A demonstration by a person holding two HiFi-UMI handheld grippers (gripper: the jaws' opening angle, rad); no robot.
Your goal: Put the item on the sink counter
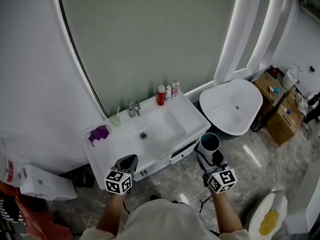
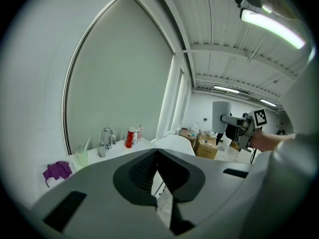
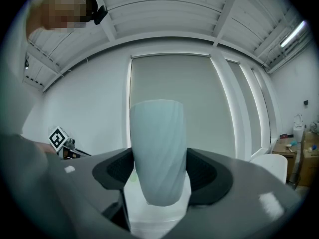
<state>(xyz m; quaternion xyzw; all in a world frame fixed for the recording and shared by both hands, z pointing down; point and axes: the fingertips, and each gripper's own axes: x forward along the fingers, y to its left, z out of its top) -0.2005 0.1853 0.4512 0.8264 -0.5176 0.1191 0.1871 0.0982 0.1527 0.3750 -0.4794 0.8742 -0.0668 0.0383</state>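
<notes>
A pale blue ribbed cup (image 3: pixel 158 148) stands upright between the jaws of my right gripper (image 3: pixel 158 171), which is shut on its lower half. In the head view the cup (image 1: pixel 209 143) and right gripper (image 1: pixel 210 157) hang over the floor, just off the front right corner of the white sink counter (image 1: pixel 186 118). My left gripper (image 1: pixel 125 163) sits over the counter's front edge, jaws shut with nothing between them. The left gripper view shows its jaw tips meeting (image 2: pixel 156 152), with the cup (image 2: pixel 221 114) off to the right.
On the counter stand a faucet (image 1: pixel 133 107), a red bottle (image 1: pixel 160 95), small bottles (image 1: pixel 172 89), a green cup with a toothbrush (image 1: pixel 115 119) and a purple cloth (image 1: pixel 99 133). A white tub (image 1: pixel 232 106) and cardboard boxes (image 1: pixel 280 118) are at right, white bags (image 1: pixel 42 182) at left.
</notes>
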